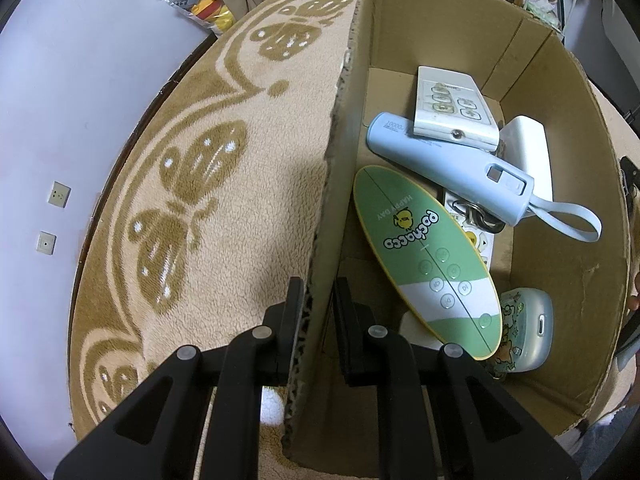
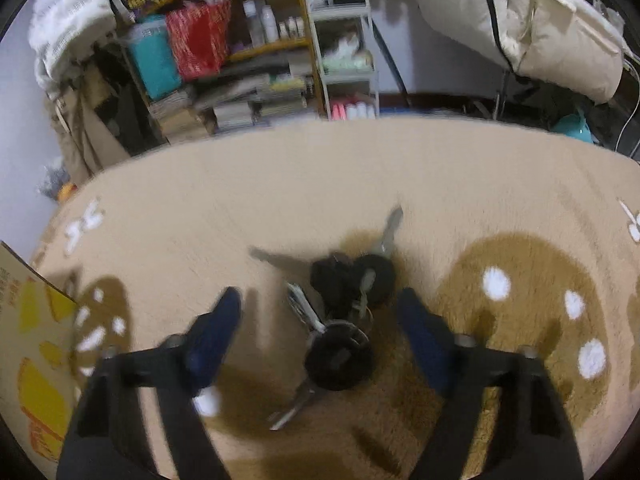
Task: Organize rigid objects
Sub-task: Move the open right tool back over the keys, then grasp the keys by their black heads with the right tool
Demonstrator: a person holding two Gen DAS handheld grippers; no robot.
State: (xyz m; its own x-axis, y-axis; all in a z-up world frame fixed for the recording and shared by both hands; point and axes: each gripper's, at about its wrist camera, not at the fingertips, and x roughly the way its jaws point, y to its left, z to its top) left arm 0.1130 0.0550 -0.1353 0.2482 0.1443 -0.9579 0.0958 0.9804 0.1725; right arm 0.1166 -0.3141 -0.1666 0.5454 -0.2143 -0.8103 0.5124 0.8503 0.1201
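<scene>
My left gripper (image 1: 318, 300) is shut on the near wall of a cardboard box (image 1: 340, 184), one finger outside, one inside. In the box lie a green oval Pochacco remote (image 1: 428, 264), a pale blue power bank with a strap (image 1: 452, 168), a white remote (image 1: 452, 108), a white block (image 1: 528, 148) and a pale case with cartoon print (image 1: 524, 328). My right gripper (image 2: 320, 304) is open, its fingers on either side of a bunch of keys with black heads (image 2: 344, 304) lying on the rug.
A beige rug with brown butterfly pattern (image 1: 224, 184) covers the floor. The box corner shows at the left of the right wrist view (image 2: 28, 320). Cluttered shelves (image 2: 224, 48) and a white cart (image 2: 344, 60) stand beyond the rug. A toy bag (image 1: 204, 0) lies by the wall.
</scene>
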